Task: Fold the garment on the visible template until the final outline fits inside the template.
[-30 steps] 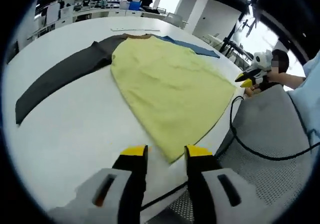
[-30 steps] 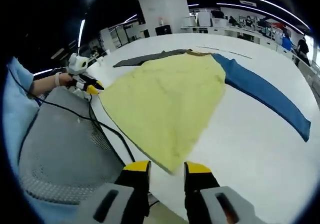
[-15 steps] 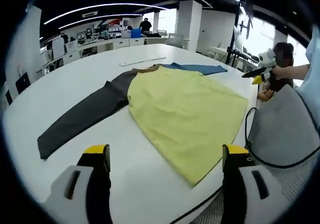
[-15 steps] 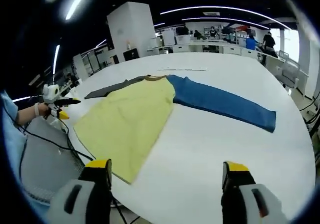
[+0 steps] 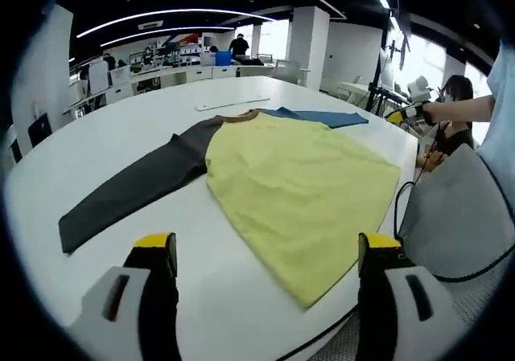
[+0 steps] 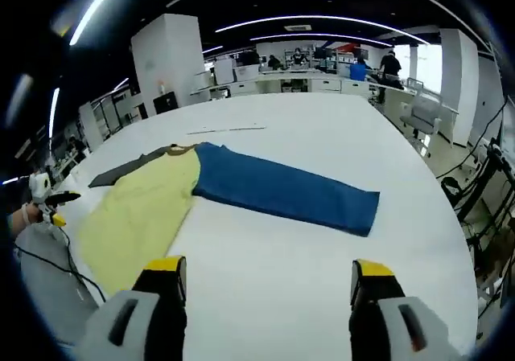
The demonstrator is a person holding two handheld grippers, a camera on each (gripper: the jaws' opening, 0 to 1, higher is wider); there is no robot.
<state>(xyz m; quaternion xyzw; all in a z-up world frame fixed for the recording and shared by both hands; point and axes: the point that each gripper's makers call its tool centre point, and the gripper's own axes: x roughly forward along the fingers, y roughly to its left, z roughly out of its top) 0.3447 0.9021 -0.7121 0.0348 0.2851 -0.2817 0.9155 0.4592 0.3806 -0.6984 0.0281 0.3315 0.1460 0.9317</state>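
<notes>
Matt cloth garment (image 5: 298,188); smooth, slightly glossy white table (image 6: 322,264).

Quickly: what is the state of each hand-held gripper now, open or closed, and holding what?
Left hand-held gripper: open, holding nothing, above the table's near edge.
Right hand-held gripper: open, holding nothing.

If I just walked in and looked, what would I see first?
You would first see the big shirt spread flat on the white table, with its bright yellow body in the middle. One dark grey sleeve stretches out to one side and one blue sleeve to the other. Close to each camera, two yellow-tipped jaws stand wide apart: the left gripper and the right gripper, both holding nothing.
</notes>
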